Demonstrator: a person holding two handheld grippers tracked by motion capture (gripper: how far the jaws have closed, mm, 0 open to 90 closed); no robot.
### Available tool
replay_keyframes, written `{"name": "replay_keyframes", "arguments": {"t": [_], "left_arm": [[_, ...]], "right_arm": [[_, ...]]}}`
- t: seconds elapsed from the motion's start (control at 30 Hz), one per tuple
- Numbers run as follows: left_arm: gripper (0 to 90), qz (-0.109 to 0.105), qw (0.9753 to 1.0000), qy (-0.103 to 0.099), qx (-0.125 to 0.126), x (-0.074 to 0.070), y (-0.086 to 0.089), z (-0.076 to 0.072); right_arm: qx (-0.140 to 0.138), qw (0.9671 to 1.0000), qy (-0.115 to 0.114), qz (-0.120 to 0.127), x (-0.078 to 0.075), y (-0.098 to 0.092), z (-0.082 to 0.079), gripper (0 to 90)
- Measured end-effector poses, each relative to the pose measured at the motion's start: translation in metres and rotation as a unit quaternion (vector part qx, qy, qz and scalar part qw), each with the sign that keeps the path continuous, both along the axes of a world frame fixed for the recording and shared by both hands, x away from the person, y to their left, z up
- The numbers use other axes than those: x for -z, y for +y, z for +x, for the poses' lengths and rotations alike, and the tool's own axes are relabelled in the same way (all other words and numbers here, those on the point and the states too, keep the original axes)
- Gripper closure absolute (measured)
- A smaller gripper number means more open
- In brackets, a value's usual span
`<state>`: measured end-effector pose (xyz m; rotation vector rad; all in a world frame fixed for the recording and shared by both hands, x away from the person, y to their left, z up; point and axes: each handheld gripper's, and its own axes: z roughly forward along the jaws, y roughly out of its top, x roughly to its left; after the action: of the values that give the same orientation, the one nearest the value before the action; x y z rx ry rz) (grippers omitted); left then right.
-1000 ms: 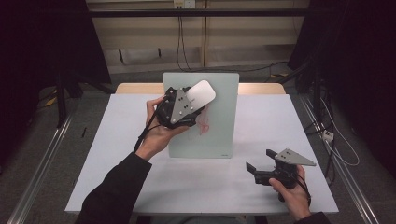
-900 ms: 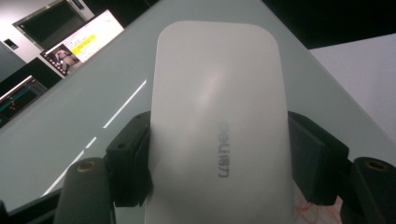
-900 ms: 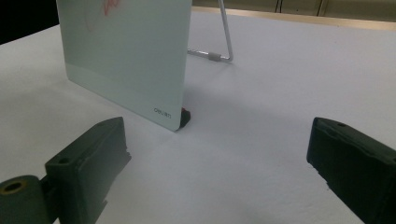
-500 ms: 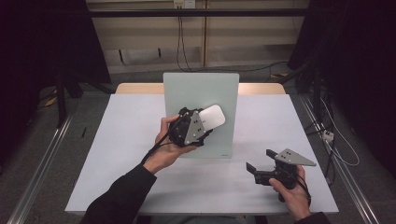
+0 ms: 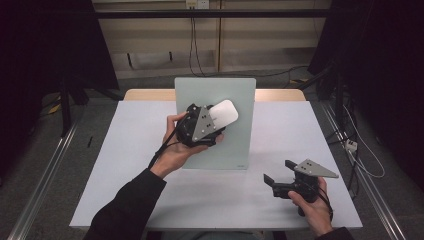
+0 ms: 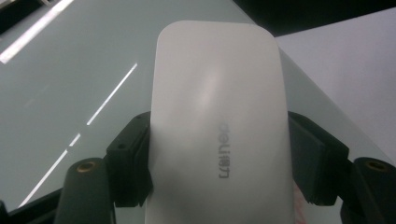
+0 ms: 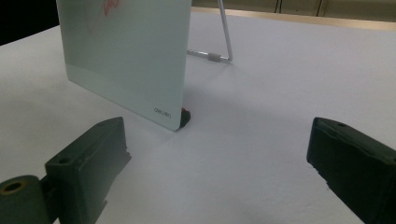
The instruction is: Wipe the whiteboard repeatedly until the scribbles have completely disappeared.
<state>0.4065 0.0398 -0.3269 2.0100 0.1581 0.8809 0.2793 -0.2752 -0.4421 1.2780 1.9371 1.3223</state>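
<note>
A pale green glass board stands propped on the white table. My left gripper is shut on a white rounded eraser, held in front of the board's upper middle. In the left gripper view the eraser sits clamped between both black jaws, with the board right behind it. My right gripper rests open near the table's front right, with nothing between its jaws. In the right gripper view the board carries a red scribble near its top.
A wire stand props the board from behind. The table's wooden far edge shows behind the board. Metal rails and cables run along the floor on both sides.
My left gripper carried the eraser down and to the right across the board's face, then slightly back up. The right gripper has stayed in place, open.
</note>
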Motion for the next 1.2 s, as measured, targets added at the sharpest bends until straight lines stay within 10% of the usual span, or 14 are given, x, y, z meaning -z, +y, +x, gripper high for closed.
{"name": "replay_keyframes", "arguments": {"t": [0.3, 0.8, 1.2], "left_arm": [[31.2, 0.001, 0.9999, -0.01, -0.007, -0.004, 0.004, 0.002], [30.9, 0.061, 0.9975, 0.018, 0.032, 0.047, -0.006, -0.021], [31.0, 0.045, 0.9987, 0.011, 0.02, 0.015, 0.001, -0.006]], "right_arm": [[0.0, 1.0, 0.0, 0.0, 0.0, 0.001, 0.0, 4.9], [0.001, 1.0, 0.002, 0.0, 0.0, 0.001, 0.0, 4.9], [0.001, 1.0, 0.002, 0.0, 0.0, 0.001, 0.0, 4.9]]}}
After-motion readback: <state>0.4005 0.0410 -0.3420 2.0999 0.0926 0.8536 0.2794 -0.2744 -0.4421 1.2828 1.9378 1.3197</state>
